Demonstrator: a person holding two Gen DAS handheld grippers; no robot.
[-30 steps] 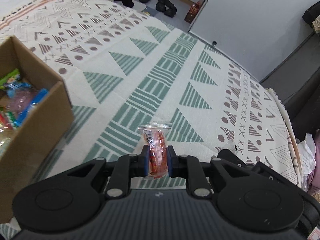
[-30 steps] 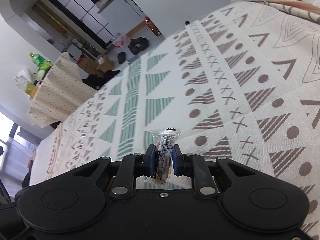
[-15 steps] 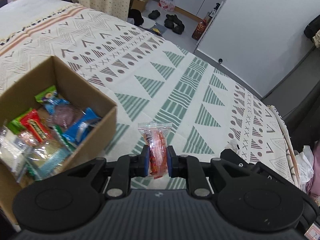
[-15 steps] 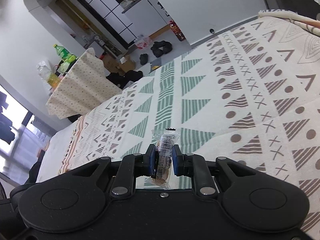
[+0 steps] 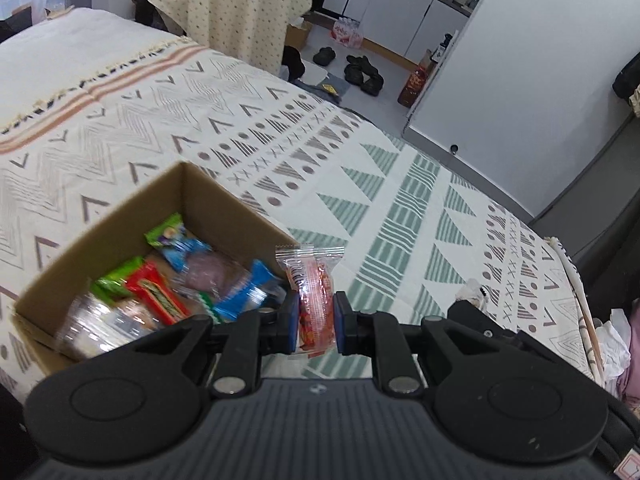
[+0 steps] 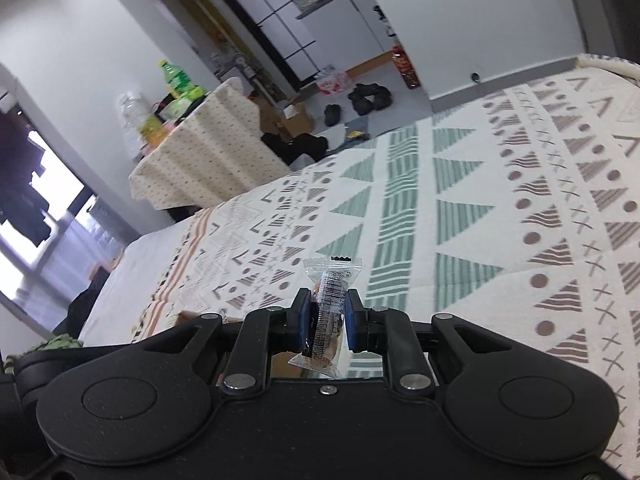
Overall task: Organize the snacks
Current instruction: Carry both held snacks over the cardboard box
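My left gripper [image 5: 316,322] is shut on an orange-red snack packet [image 5: 314,296] with a clear crimped top, held upright above the patterned blanket [image 5: 400,208]. Just left of it stands an open cardboard box [image 5: 224,204] with several colourful snack packs inside; the packet hangs beside the box's near right corner. My right gripper [image 6: 327,322] is shut on a clear-wrapped snack with a barcode [image 6: 330,300], held upright over the blanket [image 6: 500,220]. A sliver of the cardboard box [image 6: 192,315] shows behind the right gripper's left finger.
The blanket's far edge drops to a grey floor with shoes [image 5: 362,70] and a white partition [image 5: 500,60]. A cloth-covered table [image 6: 200,156] with bottles stands beyond the bed. Crumpled white fabric [image 5: 612,344] lies at the blanket's right edge.
Both grippers rose and shifted left with their packets still gripped. The cardboard box came from the left edge fully into the left wrist view. The right wrist view rolled and shows more of the room.
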